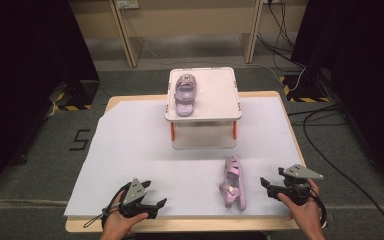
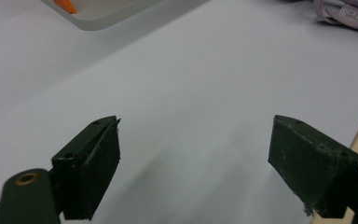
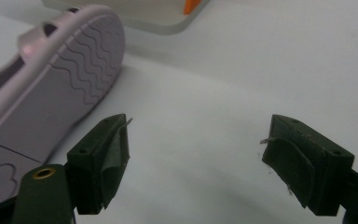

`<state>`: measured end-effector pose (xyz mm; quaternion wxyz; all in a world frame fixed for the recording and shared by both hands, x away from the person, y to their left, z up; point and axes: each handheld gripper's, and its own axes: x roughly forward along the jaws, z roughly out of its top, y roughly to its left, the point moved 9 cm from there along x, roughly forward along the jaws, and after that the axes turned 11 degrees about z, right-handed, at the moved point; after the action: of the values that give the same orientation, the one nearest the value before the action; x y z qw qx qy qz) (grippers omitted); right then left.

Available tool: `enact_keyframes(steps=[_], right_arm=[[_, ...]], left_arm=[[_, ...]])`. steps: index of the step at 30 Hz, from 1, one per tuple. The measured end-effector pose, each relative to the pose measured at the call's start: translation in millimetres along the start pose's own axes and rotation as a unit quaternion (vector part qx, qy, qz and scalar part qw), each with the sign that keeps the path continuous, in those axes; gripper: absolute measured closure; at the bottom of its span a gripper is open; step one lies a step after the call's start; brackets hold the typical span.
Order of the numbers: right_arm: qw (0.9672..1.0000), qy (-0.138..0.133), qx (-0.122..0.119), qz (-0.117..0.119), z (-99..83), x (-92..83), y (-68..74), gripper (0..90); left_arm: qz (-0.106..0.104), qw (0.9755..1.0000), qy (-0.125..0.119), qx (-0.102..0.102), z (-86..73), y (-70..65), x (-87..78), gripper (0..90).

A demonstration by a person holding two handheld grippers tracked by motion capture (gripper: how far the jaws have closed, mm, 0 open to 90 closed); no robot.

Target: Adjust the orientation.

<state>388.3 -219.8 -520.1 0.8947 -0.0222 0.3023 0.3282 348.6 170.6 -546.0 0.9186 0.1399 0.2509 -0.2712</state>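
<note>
The counter [image 1: 130, 150] is lit evenly and softly from above, while the room's sides are lost in darkness. A faint shadow is cast under the raised tray [image 1: 215, 95]. In both gripper views the near jaws are blurred, a pale bluish cast is seen, and soft shadows lie beneath the sandal [image 3: 51, 79].

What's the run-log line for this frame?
left claw open | right claw open | pink plastic sandal on its side on table | none held
</note>
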Motion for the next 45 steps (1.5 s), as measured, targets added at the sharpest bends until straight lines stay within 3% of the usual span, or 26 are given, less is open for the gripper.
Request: enact_keyframes(steps=[12, 18, 24, 28, 33, 36, 39, 45], right_arm=[[0.9979, -0.025, -0.042, 0.041, 22.7, -1.6, 44.9, 22.1], [0.9963, -0.018, -0.063, 0.056, 28.0, 8.2, 66.3, 25.5], [0.9964, -0.012, -0.069, 0.048, 32.0, 22.3, 66.3, 28.6], [0.9946, 0.010, -0.081, 0.064, 25.2, 28.7, 71.9, 41.3], [0.9949, 0.024, -0.070, 0.068, 20.9, 30.0, 69.2, 56.4], [0.9953, 0.029, -0.072, 0.058, 19.3, 29.2, 64.7, 57.5], [0.9961, 0.028, -0.052, 0.066, 17.9, 28.1, 61.8, 58.1], [0.9971, 0.036, -0.037, 0.056, 13.2, 26.5, 51.2, 57.7]], left_arm=[[0.000, 1.0000, 0.004, -0.002, -2.0, 0.4, 0.4, 16.1], [0.002, 1.0000, 0.003, -0.003, -2.6, 1.5, -0.7, 16.2], [-0.002, 1.0000, 0.007, 0.003, -3.3, -1.2, 0.5, 16.2], [-0.003, 1.0000, 0.008, 0.003, -3.4, -1.3, 0.8, 16.2], [-0.002, 1.0000, 0.006, 0.003, -2.8, -1.5, 0.1, 16.2], [-0.003, 1.0000, 0.007, 0.005, -3.0, -1.7, 0.1, 16.2], [-0.004, 0.9999, 0.008, 0.006, -2.8, -1.9, 0.1, 16.2], [-0.005, 1.0000, 0.006, 0.006, -2.6, -2.3, -0.5, 16.2]])
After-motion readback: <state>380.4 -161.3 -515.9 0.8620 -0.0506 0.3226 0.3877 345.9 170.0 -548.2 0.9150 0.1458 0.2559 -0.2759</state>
